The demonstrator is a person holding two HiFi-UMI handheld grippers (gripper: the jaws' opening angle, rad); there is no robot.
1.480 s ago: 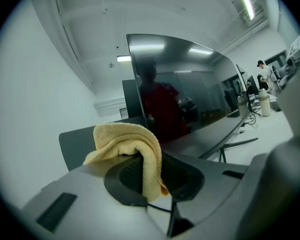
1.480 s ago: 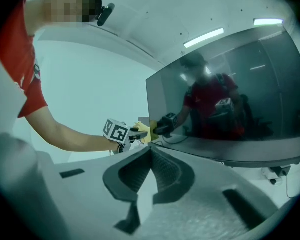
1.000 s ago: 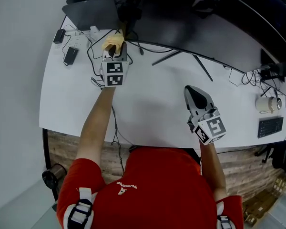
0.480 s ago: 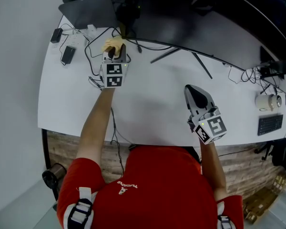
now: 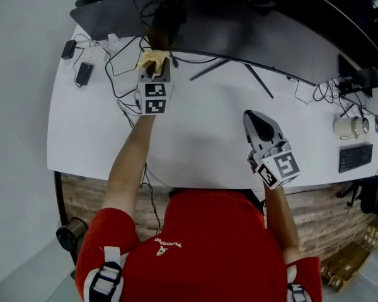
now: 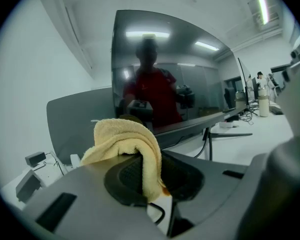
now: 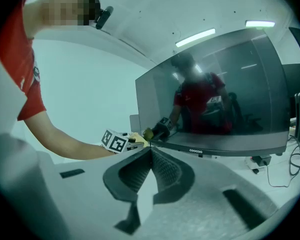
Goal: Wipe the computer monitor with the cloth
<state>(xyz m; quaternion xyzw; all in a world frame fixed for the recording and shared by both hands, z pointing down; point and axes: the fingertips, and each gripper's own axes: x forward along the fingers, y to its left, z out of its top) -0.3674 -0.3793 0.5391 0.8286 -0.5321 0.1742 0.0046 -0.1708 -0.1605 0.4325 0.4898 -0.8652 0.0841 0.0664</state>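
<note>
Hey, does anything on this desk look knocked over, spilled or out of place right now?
Nothing looks spilled or damaged. The only untidy spot is the loose cables tangled at the left rear of the desk, near the left end of the monitor. The yellow cloth sits bunched in the left gripper, as expected.

Setting: open-plan office.
Worktop: long white worktop [image 5: 201, 137], running on to the right.
Screens: wide curved monitor [image 5: 258, 36] on a splayed stand; a second dark screen [image 5: 365, 77] further right.
Desk gear: black keyboard [image 5: 355, 158], white mug [image 5: 348, 127], power brick [image 5: 68, 49], loose black cables [image 5: 113, 60].
Ceiling: strip lights [image 6: 263, 6], mirrored in the monitor's dark glass.
Background: the left gripper view shows more screens [image 6: 245, 91] down the row, with a bottle [image 6: 263, 101] beside them.
Walls: plain white wall [image 6: 35, 99].
Below the worktop's near edge: wood-pattern boards [image 5: 88, 194].
</note>
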